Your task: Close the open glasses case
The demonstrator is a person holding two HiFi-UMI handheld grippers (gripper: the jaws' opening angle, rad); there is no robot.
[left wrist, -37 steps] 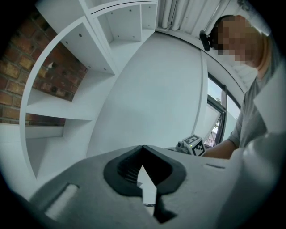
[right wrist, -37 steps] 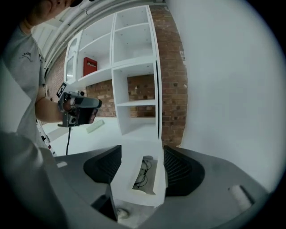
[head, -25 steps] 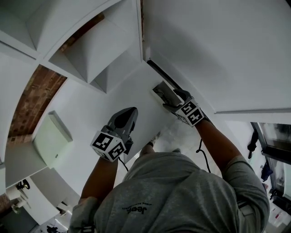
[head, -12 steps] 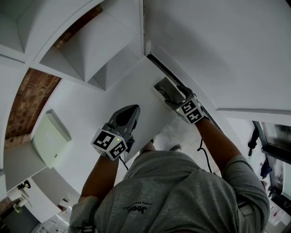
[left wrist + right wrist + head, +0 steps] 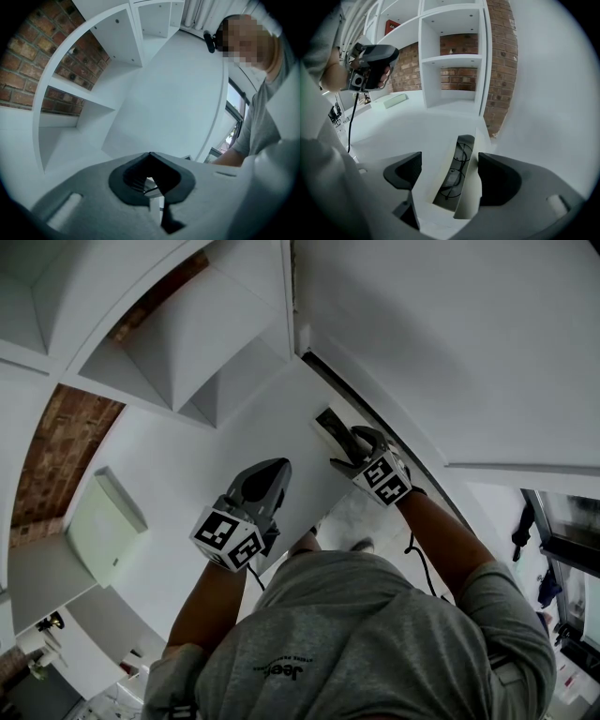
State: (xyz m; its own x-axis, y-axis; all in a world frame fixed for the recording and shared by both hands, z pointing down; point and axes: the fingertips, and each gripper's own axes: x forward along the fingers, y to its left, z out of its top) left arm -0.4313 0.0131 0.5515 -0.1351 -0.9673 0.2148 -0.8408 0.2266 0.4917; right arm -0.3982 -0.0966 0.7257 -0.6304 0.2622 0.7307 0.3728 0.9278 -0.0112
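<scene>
The white glasses case (image 5: 440, 176) lies on the white table (image 5: 417, 126) close to the wall, its lid tilted partway over the base. Dark-rimmed glasses (image 5: 457, 176) show inside it. My right gripper (image 5: 450, 176) is open, with one jaw on each side of the case; the right pad (image 5: 499, 180) is against the base, the left pad (image 5: 403, 173) stands a little off the lid. In the head view the case (image 5: 330, 426) pokes out ahead of the right gripper (image 5: 354, 448). My left gripper (image 5: 261, 482) hovers over the table left of it, shut and empty (image 5: 150, 180).
A pale green box (image 5: 105, 521) rests at the table's left side. White shelf compartments (image 5: 187, 343) with a brick wall (image 5: 501, 61) behind line the far edge. A plain white wall (image 5: 441, 343) runs right beside the case. A cable (image 5: 352, 117) hangs from the left gripper.
My right gripper has slid left over the case and now straddles it; the case looks narrower, its lid more upright. The left gripper has barely moved.
</scene>
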